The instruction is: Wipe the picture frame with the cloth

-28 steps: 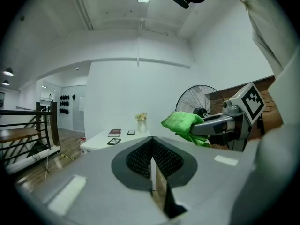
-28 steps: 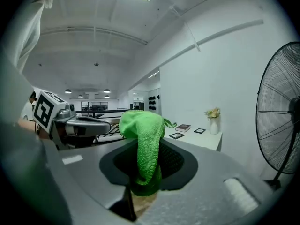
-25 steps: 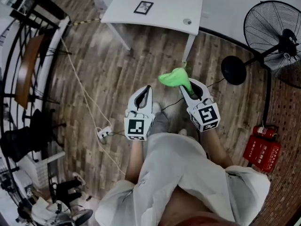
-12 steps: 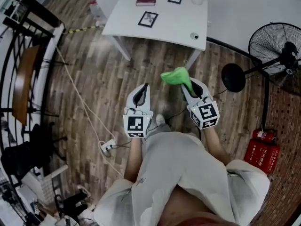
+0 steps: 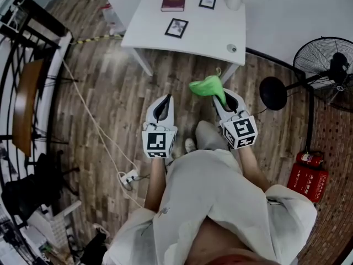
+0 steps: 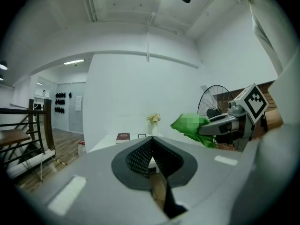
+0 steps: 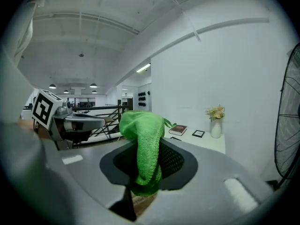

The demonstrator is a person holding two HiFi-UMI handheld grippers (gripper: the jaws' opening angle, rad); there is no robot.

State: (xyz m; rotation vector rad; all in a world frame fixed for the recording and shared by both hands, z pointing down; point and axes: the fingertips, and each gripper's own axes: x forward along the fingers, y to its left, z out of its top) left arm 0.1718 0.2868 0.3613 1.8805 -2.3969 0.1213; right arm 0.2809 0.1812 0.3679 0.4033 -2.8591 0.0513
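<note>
White table point(image 5: 204, 29) ahead on wood floor point(image 5: 110, 93); its far edge is cut off at the top of the head view. Standing fan point(image 5: 331, 70) at right, partly out of view. Left gripper point(image 5: 164, 102): jaws closed tip to tip, nothing between, over the floor short of the table. Right gripper point(image 5: 223, 99): jaws clamped on green cloth point(image 5: 207, 86), which bunches over the tips and hides them. Two picture frames point(image 5: 176, 27) on the table, well apart from the cloth; contents too small to make out. Book point(image 5: 173, 0) near the far frame. Vase point(image 5: 234, 1) with its top cropped.
</note>
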